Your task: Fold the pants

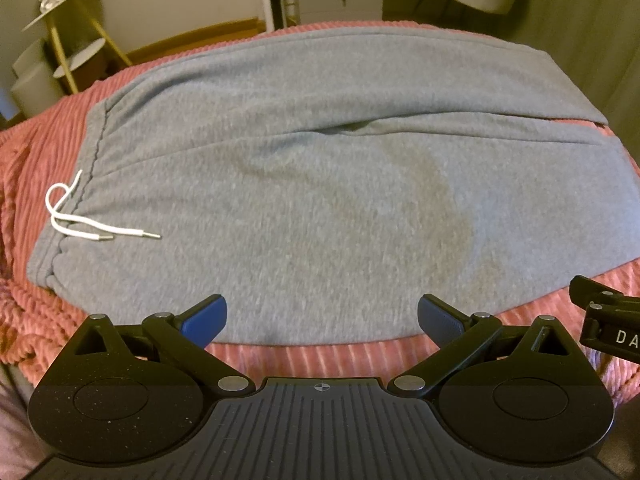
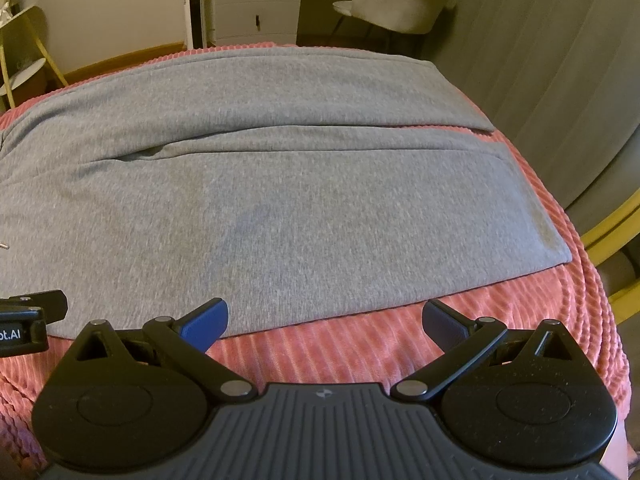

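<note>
Both the left gripper [image 1: 322, 318] and right gripper [image 2: 325, 320] hover released over the near edge of the pants [image 1: 320, 200] lying flat ahead on the blanket [image 2: 340, 356]; pinching blanket with cloth risks dragging both.

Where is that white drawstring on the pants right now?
In the left wrist view, the white drawstring lies loose at the far left, on the waistband end of the grey pants, beside the pink blanket.
</note>
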